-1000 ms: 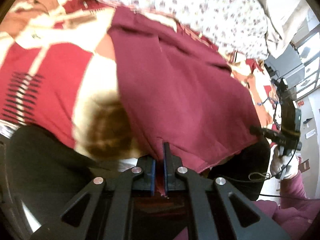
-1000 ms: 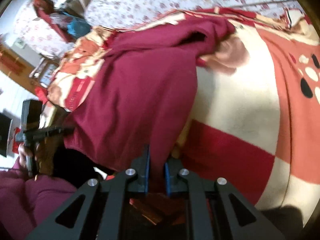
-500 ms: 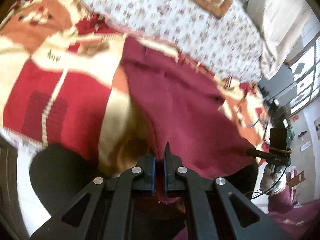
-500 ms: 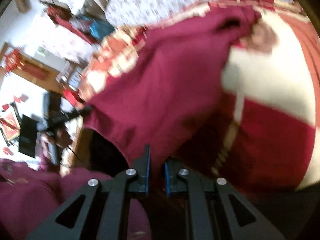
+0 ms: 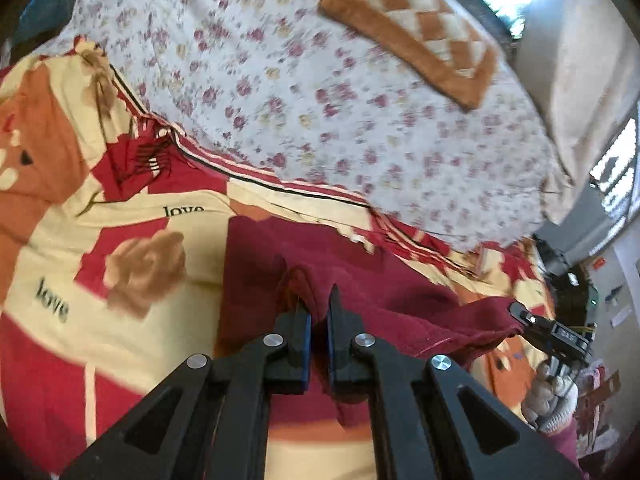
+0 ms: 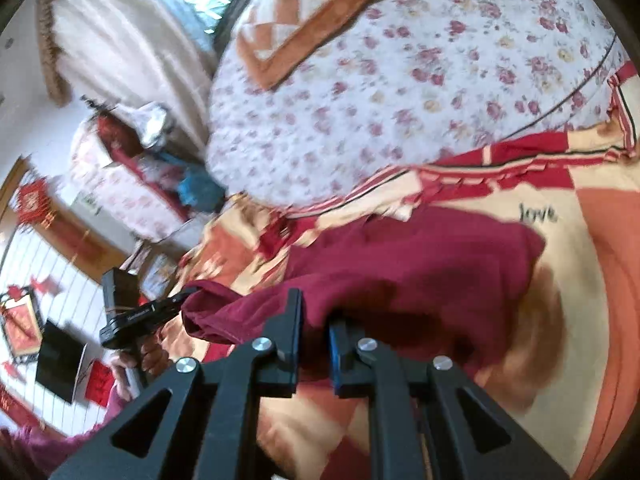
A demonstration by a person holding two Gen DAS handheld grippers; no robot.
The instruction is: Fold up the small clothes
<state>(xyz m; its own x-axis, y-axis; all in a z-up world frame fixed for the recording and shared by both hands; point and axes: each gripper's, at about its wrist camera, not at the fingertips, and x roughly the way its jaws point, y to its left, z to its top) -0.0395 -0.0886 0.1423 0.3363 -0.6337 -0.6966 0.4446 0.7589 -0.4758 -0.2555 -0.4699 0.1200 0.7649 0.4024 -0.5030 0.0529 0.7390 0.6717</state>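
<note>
A maroon garment [image 5: 384, 300] lies on a red, cream and orange blanket [image 5: 80, 280]. My left gripper [image 5: 318, 312] is shut on a bunched corner of it. The cloth stretches right to my right gripper's tip [image 5: 524, 316] at the far right of the left wrist view. In the right wrist view the maroon garment [image 6: 420, 256] is doubled over on the blanket [image 6: 560, 360]. My right gripper [image 6: 316, 312] is shut on its near edge. The left gripper [image 6: 160, 308] holds the other corner at the left.
A white floral bedspread [image 5: 320, 100] covers the bed beyond the blanket, with an orange checked cushion [image 5: 420, 28] on it. The right wrist view shows the cushion [image 6: 304, 20], a floral armchair [image 6: 120, 176], a curtain [image 6: 112, 40] and a black monitor [image 6: 60, 360] off the bed's left side.
Both grippers have carried the garment's near edge up and forward over the cloth, so it is now doubled. The views tilted up toward the bedspread and cushion.
</note>
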